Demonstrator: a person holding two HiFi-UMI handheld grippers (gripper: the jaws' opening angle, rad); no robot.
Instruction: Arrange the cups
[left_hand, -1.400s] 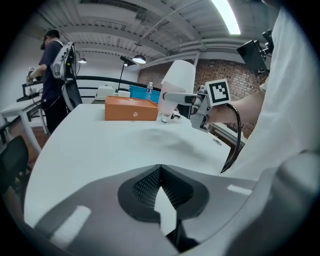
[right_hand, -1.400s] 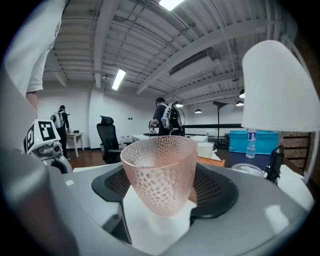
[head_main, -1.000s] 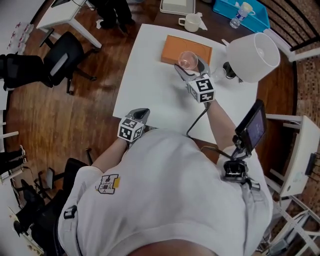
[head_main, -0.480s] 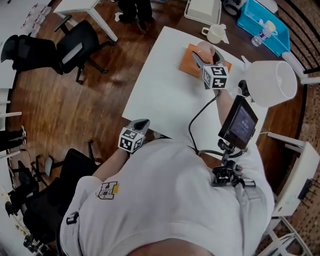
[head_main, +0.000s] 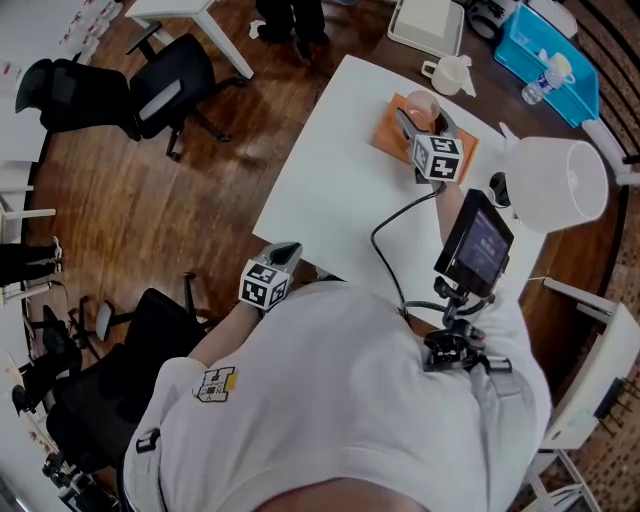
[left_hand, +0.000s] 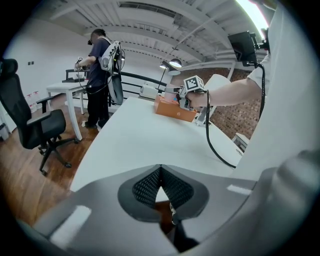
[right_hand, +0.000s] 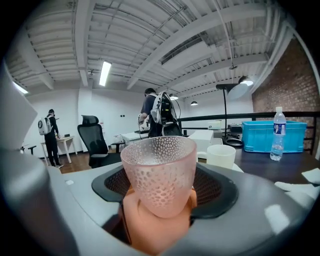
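A pink dimpled glass cup (right_hand: 160, 170) sits upright between the jaws of my right gripper (right_hand: 161, 192), which is shut on it. In the head view that cup (head_main: 421, 103) and right gripper (head_main: 420, 118) hang over an orange box (head_main: 388, 135) at the far side of the white table (head_main: 340, 180). A white mug (head_main: 447, 72) stands just beyond the box, and in the right gripper view this mug (right_hand: 221, 155) shows right behind the cup. My left gripper (head_main: 287, 249) is at the table's near edge, shut and empty (left_hand: 160, 169).
A blue crate (head_main: 560, 58) with a water bottle (head_main: 546, 74) stands at the far right. A white lamp shade (head_main: 555, 185) rises at the table's right side. A screen (head_main: 482, 245) hangs on the person's chest. Black office chairs (head_main: 160, 90) and a standing person (left_hand: 102, 75) are off to the left.
My right gripper has carried the pink cup farther out and lower, from the orange box's near edge to over the box. The left gripper shifted a little along the table's near edge.
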